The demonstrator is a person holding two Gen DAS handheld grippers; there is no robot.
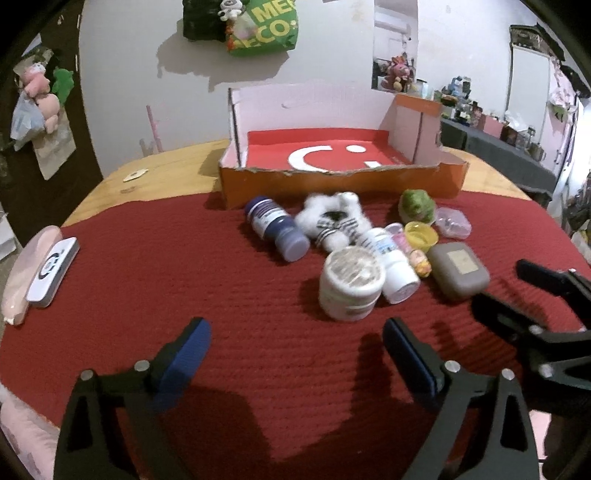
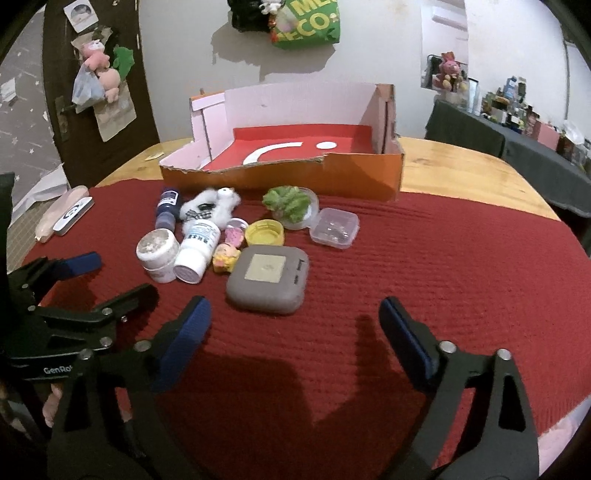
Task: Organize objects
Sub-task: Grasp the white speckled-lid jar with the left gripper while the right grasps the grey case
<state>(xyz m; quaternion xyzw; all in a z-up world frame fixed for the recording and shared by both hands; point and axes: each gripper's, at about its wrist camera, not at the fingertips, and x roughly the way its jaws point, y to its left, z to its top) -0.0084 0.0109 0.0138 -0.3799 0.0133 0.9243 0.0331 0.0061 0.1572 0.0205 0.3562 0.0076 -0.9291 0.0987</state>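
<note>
wall: green bag (image 2: 306, 27) hangs far centre | door, far left: plush toys (image 2: 99, 66) | far right: cluttered dark table (image 2: 517, 136)

I saw a dark red ribbed mat (image 2: 406, 258), an orange box (image 2: 332, 173) with red floor and white smiley, a grey case (image 2: 267, 280), a yellow cap (image 2: 264, 232), a navy bottle (image 1: 277, 229), and blue finger pads (image 2: 184, 339).
</note>
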